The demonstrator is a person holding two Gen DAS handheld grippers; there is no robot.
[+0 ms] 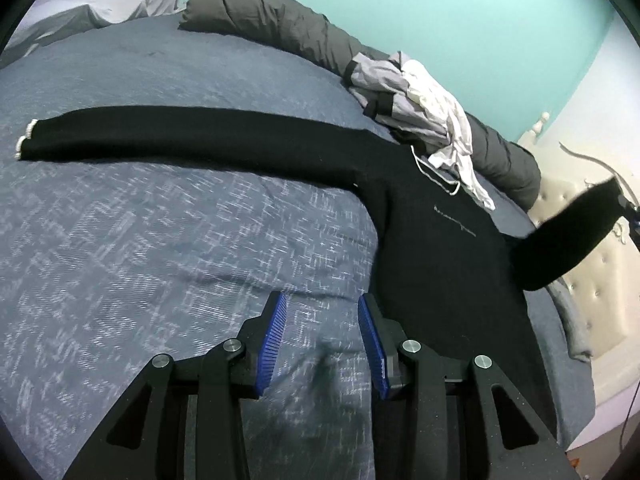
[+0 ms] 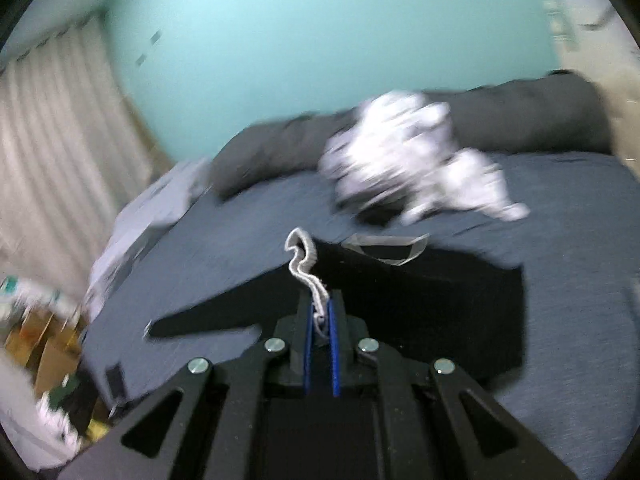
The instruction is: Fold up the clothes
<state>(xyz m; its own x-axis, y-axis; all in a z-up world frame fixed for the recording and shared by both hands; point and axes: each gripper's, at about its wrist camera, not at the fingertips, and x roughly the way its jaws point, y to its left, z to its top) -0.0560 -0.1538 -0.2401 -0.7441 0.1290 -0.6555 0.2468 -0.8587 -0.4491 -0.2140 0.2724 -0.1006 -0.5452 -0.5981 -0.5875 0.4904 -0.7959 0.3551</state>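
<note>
One black sweater [image 1: 440,248] lies front-up on the bed [image 1: 120,240], its body toward the bed's right edge, one sleeve [image 1: 180,132] stretched flat toward the left edge. We have the other sleeve [image 1: 572,232] off the cover: the right gripper [image 2: 320,316] is clamped on its white-trimmed cuff [image 2: 304,256], jaws nearly together, with the trim poking out above the pads. In the left wrist view that sleeve hangs raised over the sweater's right side. The left gripper [image 1: 322,320] is partly apart and holds nothing, low over the cover just beside the sweater's hem side.

Step, as we judge it: the first sleeve fold, carrying the cuff across the chest. Next move calls for laying that sleeve flat over the body and letting go without dragging the torso; the left gripper may need to pin the body or go for the far cuff.

Count: one sweater, two sleeves, two grippers, one pile of light unfolded clothes [image 1: 420,112] at the far edge, touching the sweater's collar area, one long grey bolster [image 1: 280,28] behind it. The right view is blurred, so there is no count inside the pile.
</note>
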